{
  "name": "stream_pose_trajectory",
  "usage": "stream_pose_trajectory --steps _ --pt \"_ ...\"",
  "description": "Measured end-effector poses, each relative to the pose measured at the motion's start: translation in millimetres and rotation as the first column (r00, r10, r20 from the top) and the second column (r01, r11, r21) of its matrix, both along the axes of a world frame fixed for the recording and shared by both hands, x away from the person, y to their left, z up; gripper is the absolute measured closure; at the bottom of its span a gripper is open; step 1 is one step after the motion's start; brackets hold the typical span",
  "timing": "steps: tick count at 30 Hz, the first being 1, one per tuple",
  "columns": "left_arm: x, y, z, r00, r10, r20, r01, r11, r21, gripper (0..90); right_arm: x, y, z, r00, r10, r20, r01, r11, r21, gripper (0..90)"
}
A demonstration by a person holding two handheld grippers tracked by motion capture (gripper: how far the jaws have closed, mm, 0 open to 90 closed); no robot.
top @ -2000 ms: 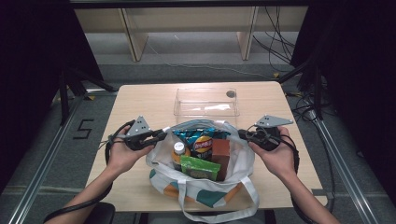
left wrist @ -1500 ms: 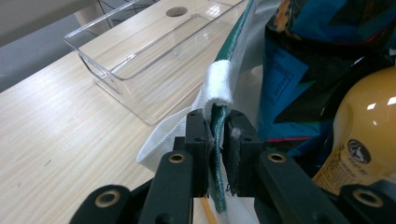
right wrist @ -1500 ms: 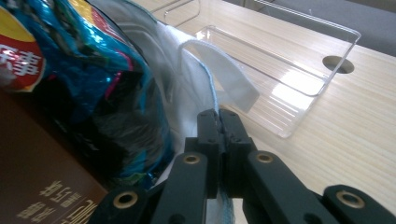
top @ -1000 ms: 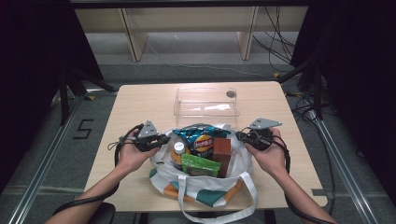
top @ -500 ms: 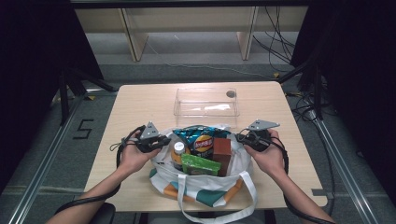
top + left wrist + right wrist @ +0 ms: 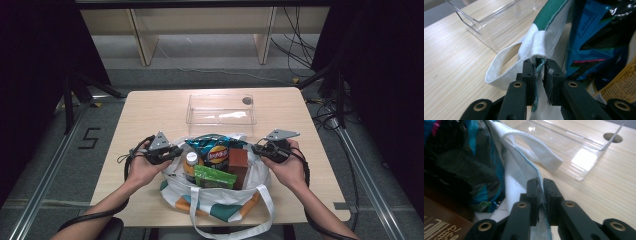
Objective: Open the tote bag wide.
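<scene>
I am holding the bag (image 6: 215,200) open, both grippers (image 6: 172,151) (image 6: 256,148) easing their pinch on its rim; next I should release.

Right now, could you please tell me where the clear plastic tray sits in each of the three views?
High view: the clear plastic tray lies at the table's centre, beyond the tote bag.
Left gripper view: upper left.
Right gripper view: upper right.
Shared landmark: the bag's white strap, lying between bag and tray.
</scene>
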State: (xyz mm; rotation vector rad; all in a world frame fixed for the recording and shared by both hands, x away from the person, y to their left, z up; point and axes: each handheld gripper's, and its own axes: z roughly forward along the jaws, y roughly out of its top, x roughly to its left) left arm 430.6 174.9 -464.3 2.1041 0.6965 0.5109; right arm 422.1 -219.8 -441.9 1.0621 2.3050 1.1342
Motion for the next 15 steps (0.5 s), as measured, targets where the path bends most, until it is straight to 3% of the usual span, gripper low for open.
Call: stream_pose_trajectory --steps 2,4,5,6,7,9,10,11,12,15 --pt "-4.1 0.3 1.7 0.9997 0.025 0.006 -0.025 0.9989 -0.040 74.3 -2.1 -0.9 3.9 0.9999 -0.014 0.006 0.014 1.000 0.028 77.4" --pt "-5.1 1.2 2.9 0.9996 0.029 0.002 -0.029 0.9981 -0.054 71.8 -2.9 -1.2 5.4 0.9998 -0.015 0.013 0.015 0.999 0.042 75.2" --pt "-5.2 4.0 5.9 0.9997 0.024 0.011 -0.023 0.9993 -0.030 65.1 -5.4 -2.7 10.4 0.9995 -0.026 0.018 0.024 0.997 0.067 72.6" --pt "-6.5 4.4 6.8 0.9993 0.036 0.013 -0.035 0.9982 -0.048 65.1 -5.4 -2.7 10.4 0.9995 -0.026 0.018 0.024 0.997 0.067 72.6" --pt "-9.2 5.6 10.5 0.9989 0.047 0.008 -0.046 0.9957 -0.081 59.9 -6.5 -5.1 16.0 0.9990 -0.020 0.040 0.017 0.996 0.086 68.0" --pt "-10.4 6.6 12.6 0.9990 0.044 0.011 -0.042 0.9942 -0.099 58.3 -7.9 -5.4 19.2 0.9981 -0.031 0.054 0.026 0.996 0.091 66.2" --pt "-12.2 7.6 15.2 0.9986 0.051 0.016 -0.049 0.9929 -0.109 53.4 -9.8 -6.3 25.9 0.9962 -0.036 0.079 0.027 0.994 0.106 63.4" --pt "-15.0 10.0 19.8 0.9979 0.057 0.032 -0.052 0.9905 -0.127 51.2 -11.5 -5.7 29.2 0.9962 -0.044 0.076 0.033 0.990 0.134 62.8" --pt "-15.0 10.0 19.8 0.9979 0.057 0.032 -0.052 0.9905 -0.127 49.8 -12.1 -7.7 33.4 0.9952 -0.037 0.090 0.026 0.993 0.119 62.5" --pt "-21.6 14.0 26.6 0.9952 0.073 0.066 -0.061 0.9844 -0.165 47.8 -13.2 -8.8 41.2 0.9908 -0.037 0.130 0.020 0.991 0.133 62.1"
